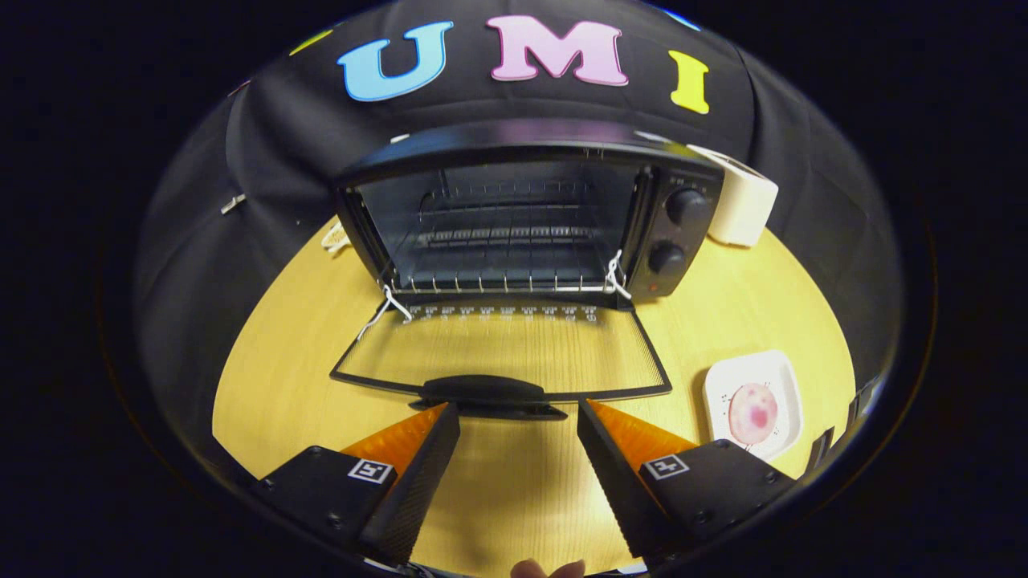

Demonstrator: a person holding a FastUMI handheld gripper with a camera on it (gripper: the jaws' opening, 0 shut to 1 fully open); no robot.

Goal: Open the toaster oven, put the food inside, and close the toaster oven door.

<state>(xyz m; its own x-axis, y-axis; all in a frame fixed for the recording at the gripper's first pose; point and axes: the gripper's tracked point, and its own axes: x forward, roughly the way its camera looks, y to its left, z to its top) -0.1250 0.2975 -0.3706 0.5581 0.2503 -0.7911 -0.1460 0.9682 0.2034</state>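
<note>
Two tool [518,413] fingers spread wide, empty, before open toaster oven [530,213] door [498,353].

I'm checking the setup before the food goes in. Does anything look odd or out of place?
Nothing spilled or damaged. The toaster oven is open, its door flat on the table. White ties at both hinge corners look improvised. The food sits on its plate, and the open gripper holds nothing.

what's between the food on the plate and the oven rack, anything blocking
Nothing visible. The toaster oven door lies flat open, the rack is bare, and the food sits on its plate beside the open gripper.
</note>
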